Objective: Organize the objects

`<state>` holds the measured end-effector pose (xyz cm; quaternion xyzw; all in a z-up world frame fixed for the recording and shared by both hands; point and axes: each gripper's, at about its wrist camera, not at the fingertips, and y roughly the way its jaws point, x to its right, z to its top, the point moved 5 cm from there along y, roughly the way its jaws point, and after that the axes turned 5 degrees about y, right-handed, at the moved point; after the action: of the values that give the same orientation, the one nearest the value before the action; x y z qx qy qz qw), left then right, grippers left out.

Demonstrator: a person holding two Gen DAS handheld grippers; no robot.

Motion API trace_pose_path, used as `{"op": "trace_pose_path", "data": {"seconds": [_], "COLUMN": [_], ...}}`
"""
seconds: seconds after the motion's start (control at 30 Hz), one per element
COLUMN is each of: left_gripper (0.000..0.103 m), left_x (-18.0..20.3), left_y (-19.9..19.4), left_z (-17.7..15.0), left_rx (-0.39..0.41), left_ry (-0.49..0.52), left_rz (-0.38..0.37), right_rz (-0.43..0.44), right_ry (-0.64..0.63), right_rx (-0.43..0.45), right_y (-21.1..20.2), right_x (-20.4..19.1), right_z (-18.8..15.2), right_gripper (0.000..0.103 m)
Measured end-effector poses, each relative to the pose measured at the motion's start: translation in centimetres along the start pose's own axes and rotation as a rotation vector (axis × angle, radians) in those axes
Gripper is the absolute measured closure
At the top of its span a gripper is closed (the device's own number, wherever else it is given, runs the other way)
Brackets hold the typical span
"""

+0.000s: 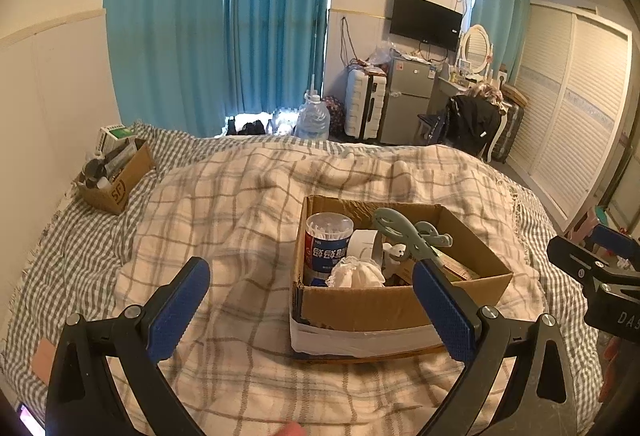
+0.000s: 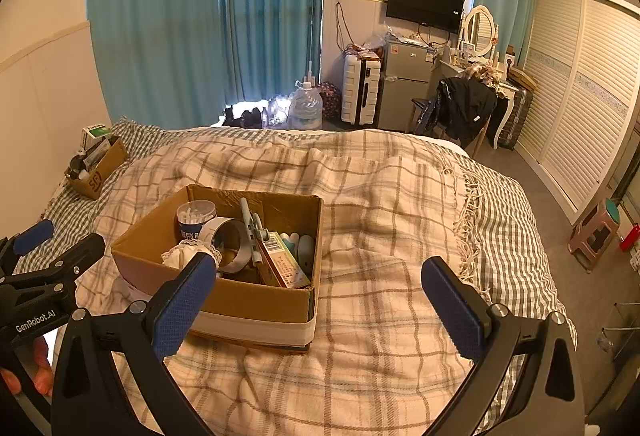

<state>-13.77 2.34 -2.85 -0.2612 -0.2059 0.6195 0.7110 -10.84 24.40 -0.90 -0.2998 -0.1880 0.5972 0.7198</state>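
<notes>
An open cardboard box [image 1: 360, 302] sits on the plaid blanket in the middle of the bed; it also shows in the right wrist view [image 2: 256, 302]. In it are a cotton swab tub [image 1: 329, 241], a tape roll [image 2: 230, 250], a white lacy cloth [image 1: 356, 273], a grey-green clip [image 1: 408, 234], a small white figure [image 1: 394, 254] and a carton [image 2: 284, 262]. My left gripper [image 1: 310, 310] is open and empty, just in front of the box. My right gripper [image 2: 318, 310] is open and empty, at the box's near right corner.
A second cardboard box [image 1: 116, 172] full of bottles and packets sits at the bed's far left by the wall. Beyond the bed are blue curtains, a water jug [image 1: 314, 118], a suitcase, a small fridge and a chair. A wardrobe lines the right wall.
</notes>
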Motion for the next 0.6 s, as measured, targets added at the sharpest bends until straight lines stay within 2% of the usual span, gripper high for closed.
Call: {"op": "trace_pose_path", "data": {"seconds": [0.6], "left_gripper": [0.0], "left_x": [0.17], "left_y": [-0.15], "left_z": [-0.13], "left_rx": [0.002], "left_ry": [0.013], "left_rz": [0.004], "right_rz": [0.0], "right_ry": [-0.005], "right_rx": [-0.004], "right_y": [0.22], "right_x": [-0.26], "right_z": [-0.19], "right_gripper": [0.001]}}
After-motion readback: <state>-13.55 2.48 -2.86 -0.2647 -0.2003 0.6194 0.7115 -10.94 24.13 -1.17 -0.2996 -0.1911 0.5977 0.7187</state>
